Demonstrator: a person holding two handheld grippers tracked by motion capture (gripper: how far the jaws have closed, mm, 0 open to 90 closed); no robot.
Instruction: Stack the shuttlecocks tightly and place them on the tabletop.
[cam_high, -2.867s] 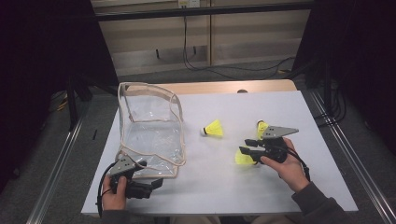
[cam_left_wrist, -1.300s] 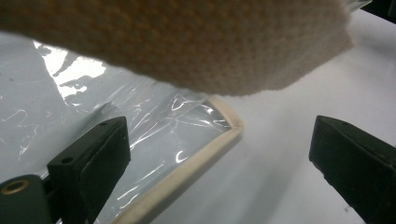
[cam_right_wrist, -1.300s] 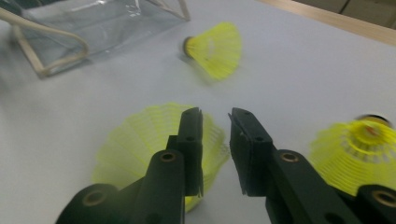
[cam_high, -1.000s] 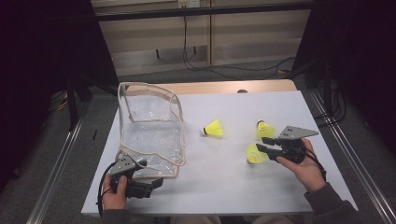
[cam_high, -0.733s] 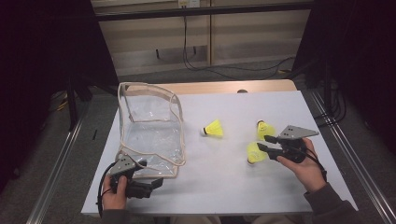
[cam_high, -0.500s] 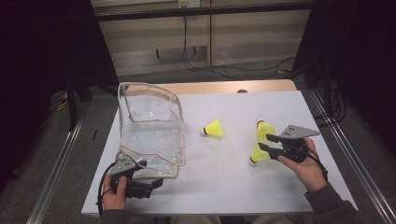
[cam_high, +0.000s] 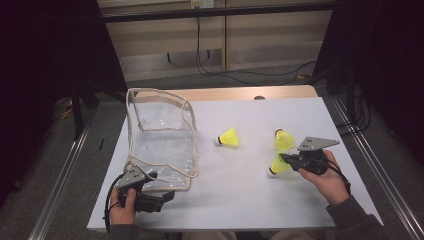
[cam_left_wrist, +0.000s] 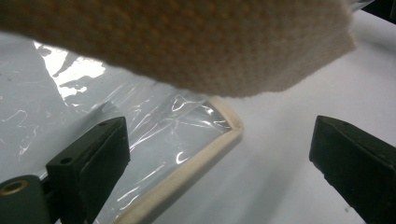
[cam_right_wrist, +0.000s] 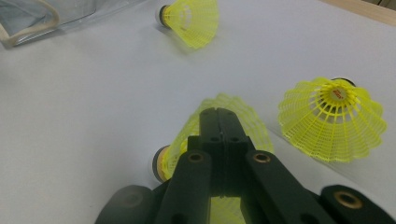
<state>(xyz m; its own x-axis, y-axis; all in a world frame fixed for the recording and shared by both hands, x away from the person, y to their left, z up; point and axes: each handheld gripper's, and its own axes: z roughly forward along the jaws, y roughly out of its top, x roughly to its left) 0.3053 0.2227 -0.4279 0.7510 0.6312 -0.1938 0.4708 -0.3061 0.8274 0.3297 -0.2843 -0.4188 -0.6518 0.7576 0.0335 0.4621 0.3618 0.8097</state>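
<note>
Three yellow shuttlecocks are on the white table. One (cam_high: 230, 138) (cam_right_wrist: 194, 16) lies mid-table and one (cam_high: 284, 141) (cam_right_wrist: 334, 119) stands on its skirt at the right. The third (cam_high: 277, 165) (cam_right_wrist: 254, 123) lies tilted with its cork to the left. My right gripper (cam_high: 286, 159) (cam_right_wrist: 218, 112) has just been closing and is shut on the rim of its mesh skirt. A clear bag (cam_high: 160, 140) (cam_left_wrist: 70, 93) with cream trim stands open at the left. My left gripper (cam_high: 169, 195) (cam_left_wrist: 219, 126) rests open at the bag's near corner, holding nothing.
A cream woven band (cam_left_wrist: 187, 42) of the bag hangs close across the top of the left gripper view. The table's wooden far edge (cam_high: 240, 93) and metal rails (cam_high: 65, 170) border the white surface. Cables (cam_high: 215, 65) lie on the floor beyond.
The right gripper's jaws came together on the nearest shuttlecock's skirt, and that shuttlecock tipped slightly. The left hand and the bag stayed still.
</note>
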